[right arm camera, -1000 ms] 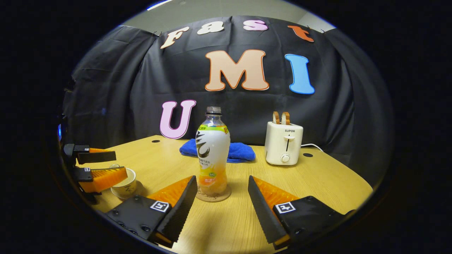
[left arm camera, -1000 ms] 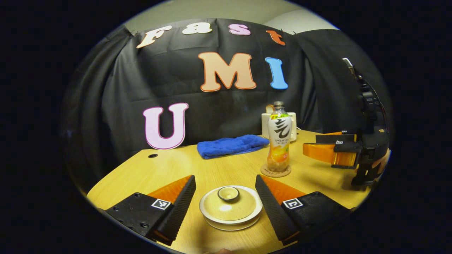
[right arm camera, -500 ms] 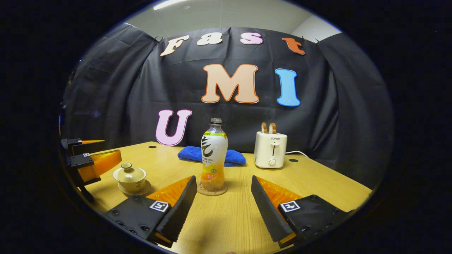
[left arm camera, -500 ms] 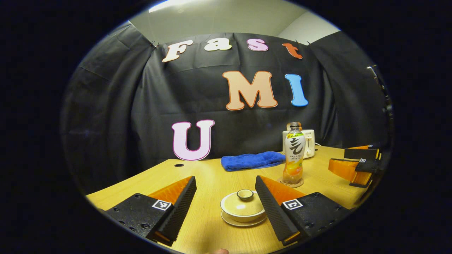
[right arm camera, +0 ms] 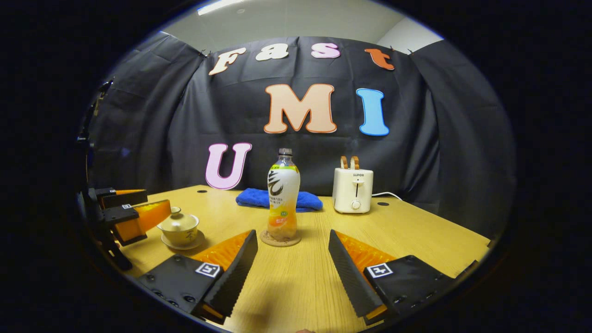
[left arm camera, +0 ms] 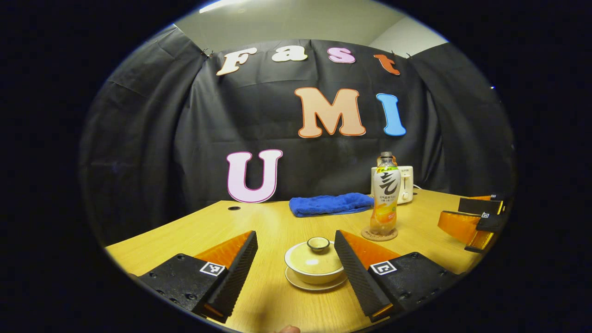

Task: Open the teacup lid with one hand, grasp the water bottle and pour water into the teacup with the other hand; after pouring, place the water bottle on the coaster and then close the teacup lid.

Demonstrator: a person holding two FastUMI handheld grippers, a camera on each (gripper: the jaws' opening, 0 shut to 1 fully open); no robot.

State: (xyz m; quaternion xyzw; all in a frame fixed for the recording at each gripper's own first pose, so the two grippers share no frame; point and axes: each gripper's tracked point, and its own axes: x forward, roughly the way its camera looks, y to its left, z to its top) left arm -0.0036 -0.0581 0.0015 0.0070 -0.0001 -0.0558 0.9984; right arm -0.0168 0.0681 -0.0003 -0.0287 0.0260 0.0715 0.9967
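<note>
Left claw (left arm camera: 296, 273) hangs spread just short of the lidded teacup (left arm camera: 315, 264); its small, likely slick and fragile lid knob (left arm camera: 318, 243) is the hold. Right claw (right arm camera: 292, 273), also spread, faces the water bottle (right arm camera: 283, 200) upright on its coaster (right arm camera: 280, 238), best taken mid-body.

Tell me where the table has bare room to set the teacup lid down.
Bare wood lies left of the teacup, out to the table edge, and between the blue towel and the cup. In the right gripper view, the stretch right of the bottle, in front of the toaster, is free. It is crowded between cup and coaster.
</note>
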